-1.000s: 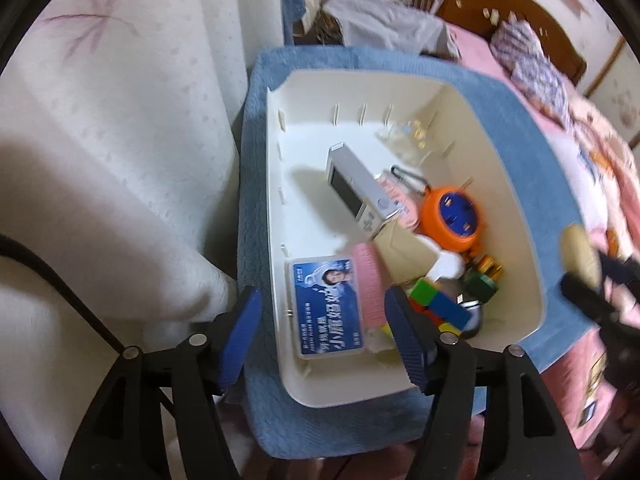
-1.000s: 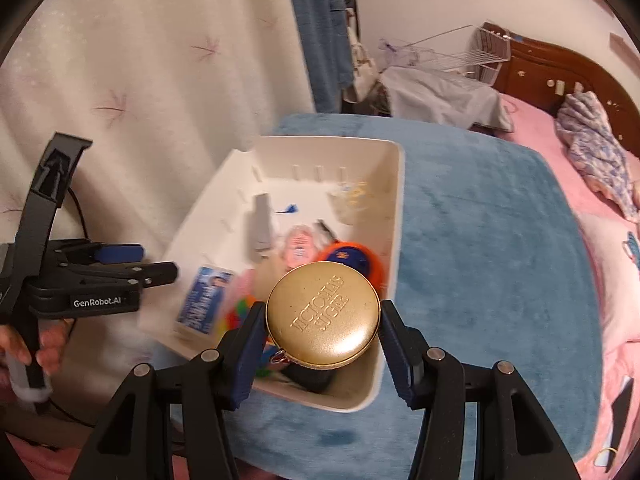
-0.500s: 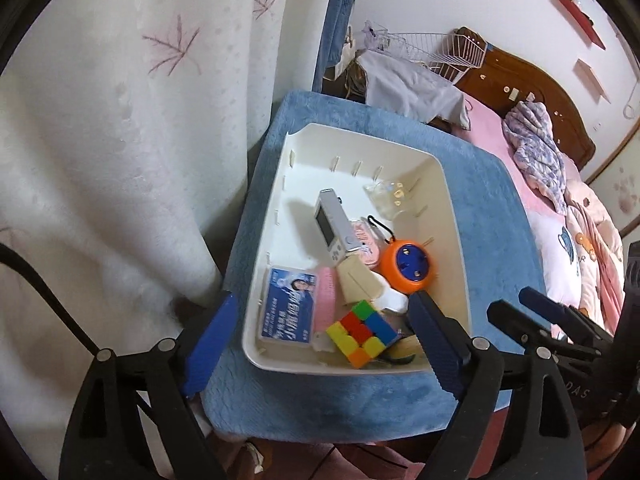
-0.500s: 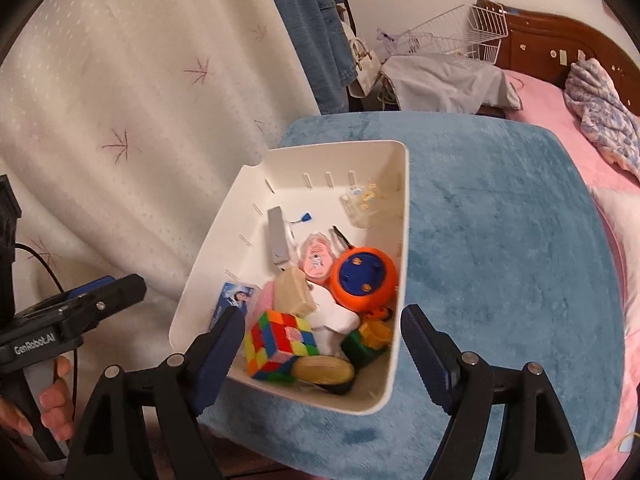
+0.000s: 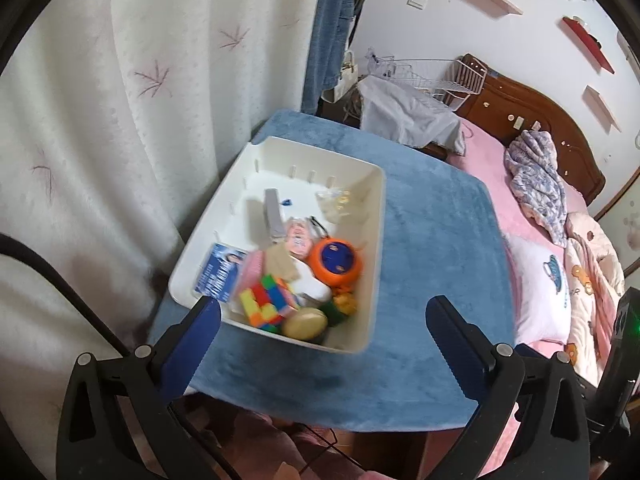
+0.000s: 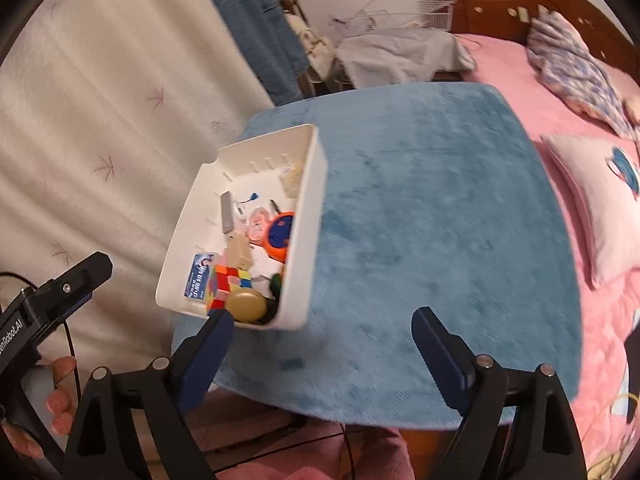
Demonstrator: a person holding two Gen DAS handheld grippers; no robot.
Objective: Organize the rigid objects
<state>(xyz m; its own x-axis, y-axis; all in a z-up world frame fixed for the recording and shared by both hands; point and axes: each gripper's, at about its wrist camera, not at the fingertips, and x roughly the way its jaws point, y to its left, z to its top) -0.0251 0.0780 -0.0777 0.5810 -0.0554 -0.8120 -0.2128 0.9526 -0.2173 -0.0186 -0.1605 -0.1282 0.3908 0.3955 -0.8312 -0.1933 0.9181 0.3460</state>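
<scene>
The left gripper [image 5: 322,314], black-armed with blue pads, hangs above the near edge of the blue plush-covered table [image 5: 432,248] with its jaws spread wide and nothing between them; they have just been opening. The right gripper [image 6: 322,324] is likewise spread and empty, its jaws also just opened, over the same near edge. A hand [image 6: 60,396] grips the left tool's handle at the lower left of the right wrist view.

Just beyond both sits the white rectangular plastic bin [image 5: 376,248] on the table's left side, next to the white patterned curtain [image 5: 120,120]. At its near end lie a round gold tin [image 5: 306,322], a multicoloured puzzle cube [image 5: 266,298] and a blue printed card [image 5: 218,270]. Behind these are an orange round tape reel with a blue face [image 5: 336,260], a pink round item [image 5: 298,236] and a grey slim bar-shaped device [image 5: 272,216]. The rest of the table is bare cloth, so nothing blocks either tool's way to the bin.

Farther off stand a pink-sheeted bed [image 5: 536,216] with a dark wooden headboard [image 5: 532,116] and a white wire rack [image 5: 432,80].
</scene>
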